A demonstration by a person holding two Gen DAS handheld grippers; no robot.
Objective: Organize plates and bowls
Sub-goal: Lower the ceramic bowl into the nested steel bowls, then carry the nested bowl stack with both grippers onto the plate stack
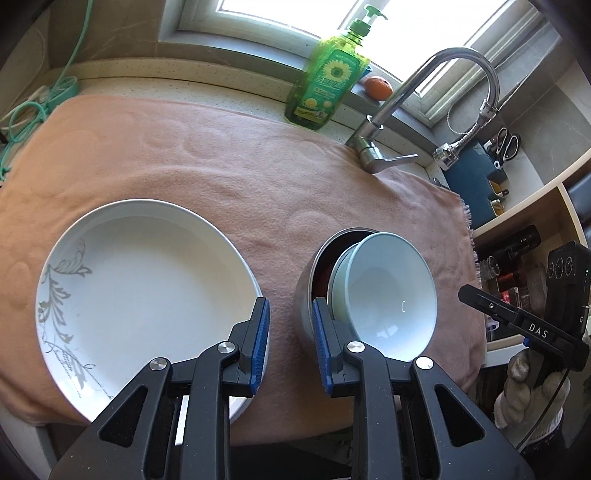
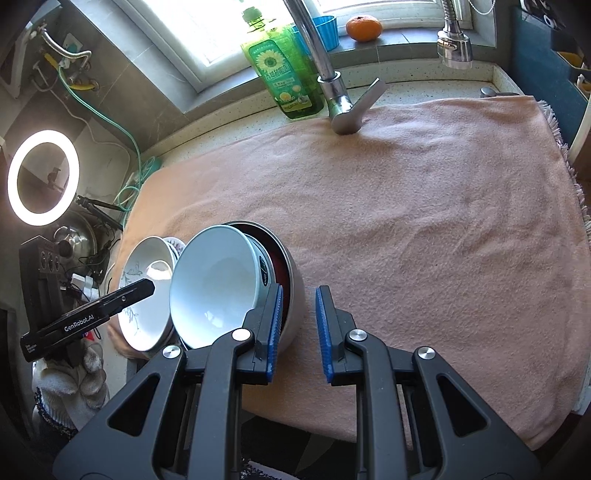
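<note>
A large white plate (image 1: 147,291) with a grey leaf pattern lies on the pink towel (image 1: 258,177), front left. To its right a steel bowl (image 1: 306,295) holds a dark red bowl and tilted pale blue bowls (image 1: 388,295). My left gripper (image 1: 290,343) is open and empty above the gap between plate and steel bowl. In the right wrist view the blue bowl (image 2: 218,284) leans in the steel bowl (image 2: 295,291), with the white plate (image 2: 147,295) behind. My right gripper (image 2: 299,328) is open and empty beside the steel bowl's right side.
A faucet (image 1: 373,147) rises at the towel's back edge, with a green soap bottle (image 1: 325,85) and an orange (image 2: 364,27) near the window. A ring light (image 2: 42,177) and a kettle stand off to the left. Shelves (image 1: 524,229) lie to the right.
</note>
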